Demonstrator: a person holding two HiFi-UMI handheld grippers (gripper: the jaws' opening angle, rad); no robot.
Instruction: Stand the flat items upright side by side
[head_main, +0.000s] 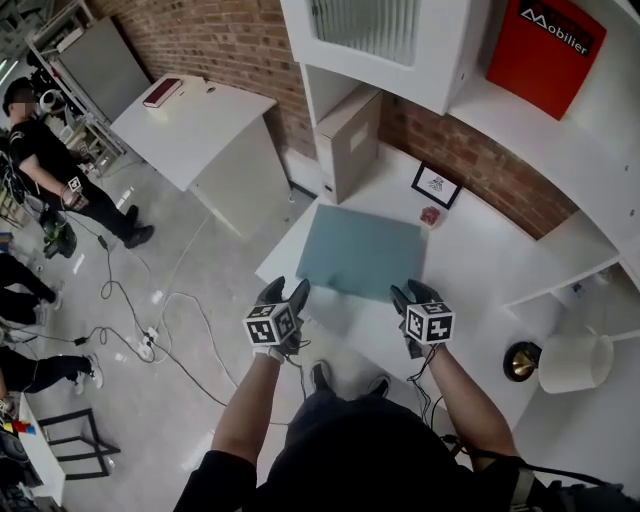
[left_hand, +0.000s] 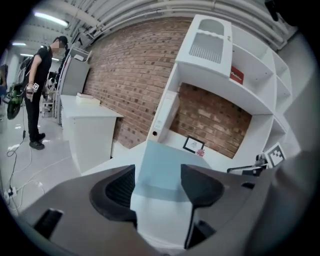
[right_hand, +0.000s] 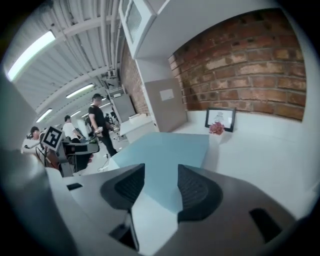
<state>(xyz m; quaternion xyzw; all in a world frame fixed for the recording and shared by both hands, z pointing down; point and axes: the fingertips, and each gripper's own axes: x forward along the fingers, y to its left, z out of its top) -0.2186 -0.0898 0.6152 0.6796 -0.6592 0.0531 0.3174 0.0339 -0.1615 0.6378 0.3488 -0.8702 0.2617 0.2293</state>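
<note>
A teal board (head_main: 362, 250) lies flat on the white table (head_main: 470, 262), its near edge close to the table's front edge. The left gripper (head_main: 286, 292) hovers at the board's 7 o'clock corner and the right gripper (head_main: 411, 292) at its 5 o'clock corner.

In the left gripper view the jaws stand spread. The board (left_hand: 162, 167) shows in the gap between them, and the pads do not press on it. The right gripper view shows the same: the jaws are apart, the board (right_hand: 160, 150) runs away from them toward 12 o'clock, and nothing is pinched.

At the board's 11 o'clock a tan box (head_main: 350, 140) stands upright against the shelf unit. At its 1 o'clock a small picture frame (head_main: 437, 185) leans on the brick wall (head_main: 480, 165), with a pink ornament (head_main: 431, 215) just in front of it. A red panel (head_main: 545, 50) stands on an upper shelf. A person (head_main: 50, 170) stands on the floor well off at 9 o'clock.
</note>
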